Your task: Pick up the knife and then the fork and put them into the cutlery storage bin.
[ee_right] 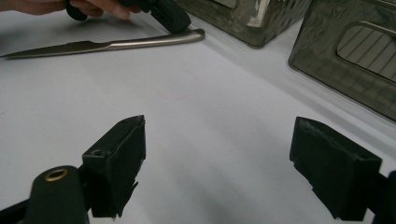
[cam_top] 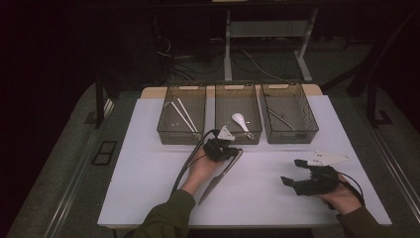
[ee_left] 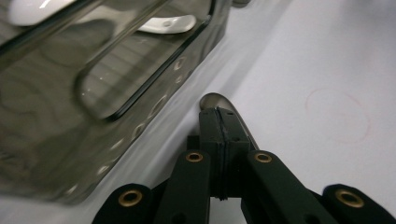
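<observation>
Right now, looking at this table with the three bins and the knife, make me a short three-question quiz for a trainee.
1. True or false: the left claw is shut on the knife near its handle end.
2. Which bin holds the white spoon? A left bin, B middle bin, C right bin.
3. Fill in: the right claw has its jaws ____ above the white table.

Key: 1 true. 2 B. 3 open; nothing lies between them in the right gripper view.

text: none legible | labels: none | view: dim, perhaps hiding some
</observation>
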